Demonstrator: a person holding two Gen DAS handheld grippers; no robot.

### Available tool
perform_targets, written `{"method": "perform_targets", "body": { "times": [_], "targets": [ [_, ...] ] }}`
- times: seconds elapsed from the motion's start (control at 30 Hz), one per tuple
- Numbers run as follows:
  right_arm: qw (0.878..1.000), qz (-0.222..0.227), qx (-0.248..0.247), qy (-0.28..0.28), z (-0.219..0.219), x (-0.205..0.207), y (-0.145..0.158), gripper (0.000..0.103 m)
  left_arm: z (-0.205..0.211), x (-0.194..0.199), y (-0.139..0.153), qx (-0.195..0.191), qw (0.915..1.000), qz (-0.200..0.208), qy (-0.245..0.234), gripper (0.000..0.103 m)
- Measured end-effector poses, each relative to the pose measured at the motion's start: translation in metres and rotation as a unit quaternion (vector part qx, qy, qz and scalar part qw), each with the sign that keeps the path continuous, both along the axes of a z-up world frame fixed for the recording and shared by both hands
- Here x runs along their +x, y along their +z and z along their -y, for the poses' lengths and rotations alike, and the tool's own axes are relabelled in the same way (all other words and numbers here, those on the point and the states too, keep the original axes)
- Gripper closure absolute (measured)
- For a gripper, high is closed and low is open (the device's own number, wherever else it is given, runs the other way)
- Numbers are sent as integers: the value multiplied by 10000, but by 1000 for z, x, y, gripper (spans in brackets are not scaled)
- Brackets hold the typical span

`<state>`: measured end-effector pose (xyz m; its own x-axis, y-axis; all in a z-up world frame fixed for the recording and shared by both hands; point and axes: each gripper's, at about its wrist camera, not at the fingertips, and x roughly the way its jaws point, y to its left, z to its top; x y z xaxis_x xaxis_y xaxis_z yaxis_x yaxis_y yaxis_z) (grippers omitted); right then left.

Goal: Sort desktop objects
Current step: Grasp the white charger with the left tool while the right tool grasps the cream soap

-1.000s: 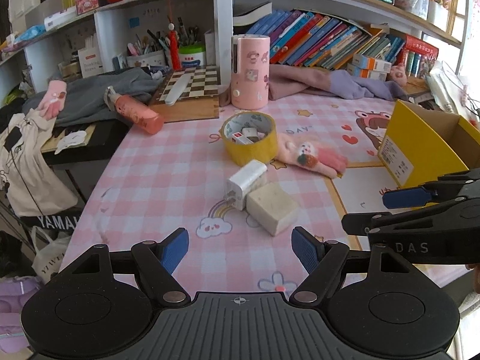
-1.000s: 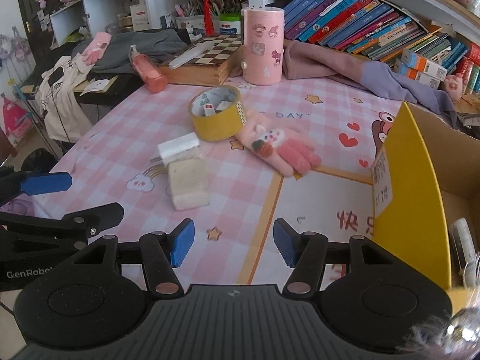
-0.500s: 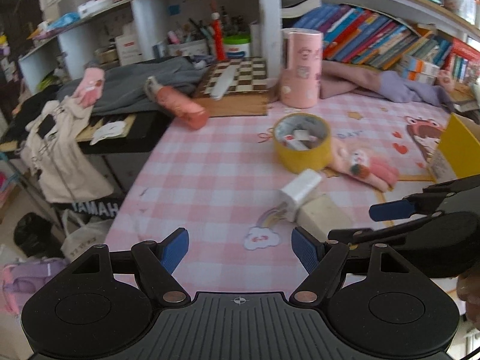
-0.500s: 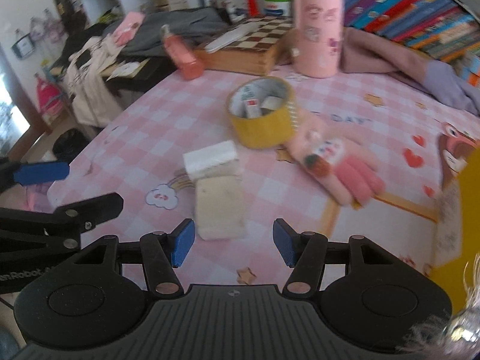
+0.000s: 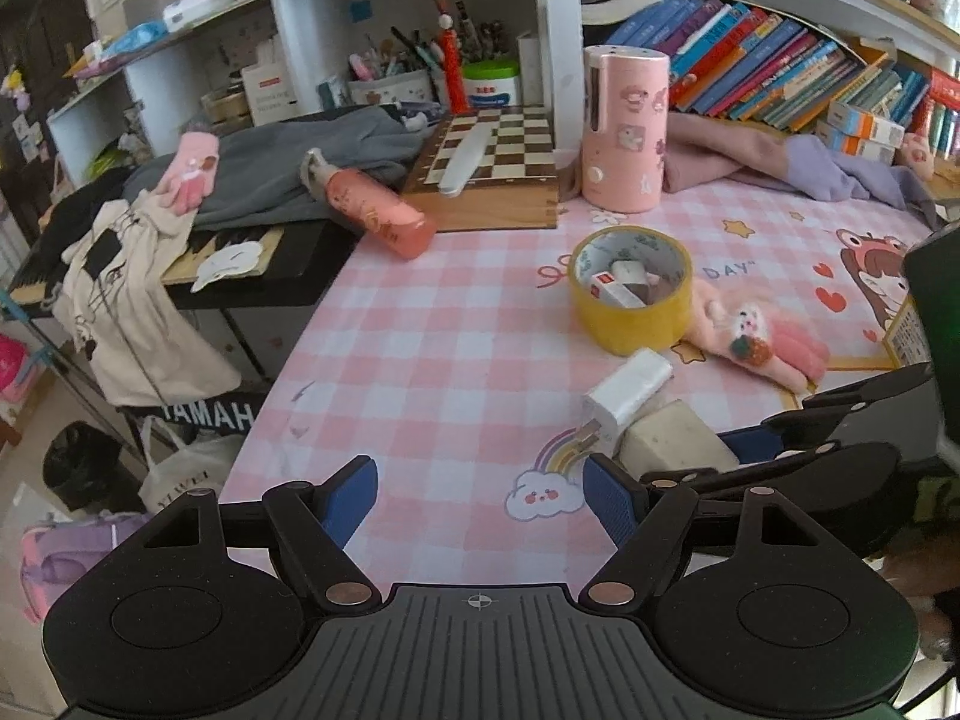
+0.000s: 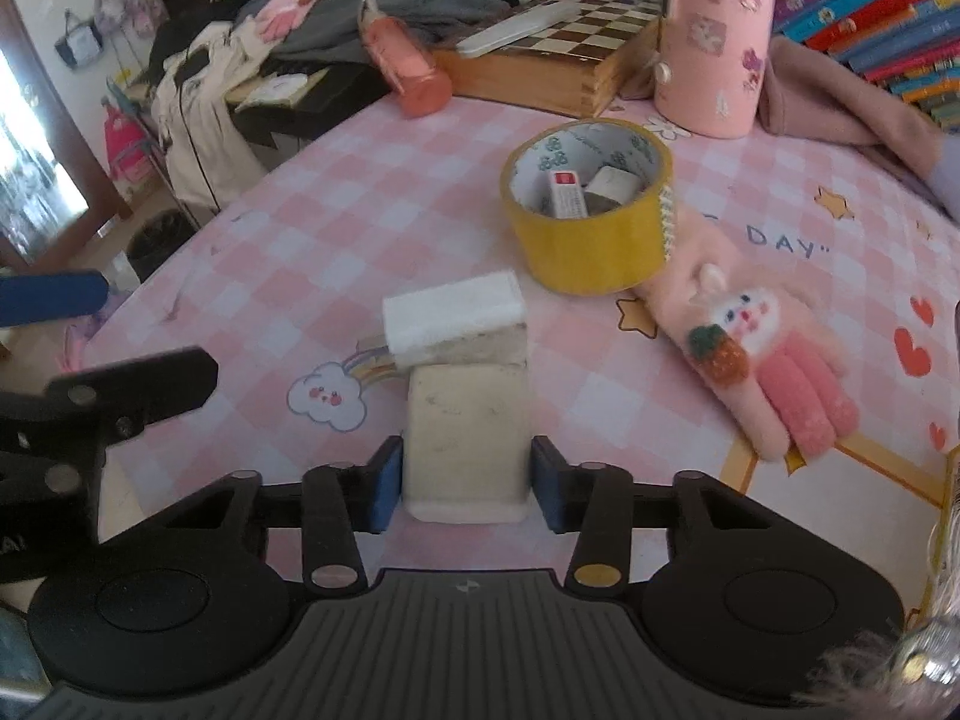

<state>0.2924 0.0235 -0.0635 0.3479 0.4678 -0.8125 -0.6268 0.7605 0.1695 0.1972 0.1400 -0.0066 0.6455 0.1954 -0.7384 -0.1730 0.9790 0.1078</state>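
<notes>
Sorting looked barely begun when we took stock. Our right gripper [image 6: 467, 477] had its jaws closing around the near end of the beige block [image 6: 467, 432], which sat between the blue pads on the pink checked mat [image 6: 288, 228]; a thin gap seemed to remain on each side, so we judged it not yet clamped or lifted. Our left gripper [image 5: 480, 495] hung wide and empty over the mat's near edge, just beside the right one.

Everything else lay unsorted, as far as we could see. A white charger [image 6: 453, 318] touched the block's far end, leaning partly on it. Behind it stood the yellow tape roll [image 6: 591, 210] with a small box and another bit inside its ring, and a pink glove [image 6: 756, 354] lay against the roll. Further back were a pink bottle [image 6: 408, 66] on its side, a chessboard [image 6: 576, 42] and a pink canister [image 6: 714, 36].

We could not tell from these views where the block belonged; only a sliver of something yellow showed at the right edge. Nearly all the work remained.
</notes>
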Motion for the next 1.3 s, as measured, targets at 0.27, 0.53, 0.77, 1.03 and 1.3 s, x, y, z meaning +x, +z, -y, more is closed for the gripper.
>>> {"method": "perform_targets", "body": {
  "times": [0.27,0.53,0.77,1.03,1.3],
  "targets": [
    [9978,335,-62,-575,39,4,19,71,16,29,-12,-92,9988,-91,-464,25],
    [9916,364,-63,-1242,77,10,29,71,33,66,-27,-207,9952,-110,-947,25],
    [9915,502,-127,-1195,83,10,36,71,37,90,-44,-272,9938,-263,-1043,31],
    [9910,712,-222,-1116,83,3,42,71,30,83,-61,-576,9919,-500,-1016,67],
    [9914,687,-169,-1099,81,-7,44,71,22,61,-40,-818,9925,-210,-885,78]
  ]
}}
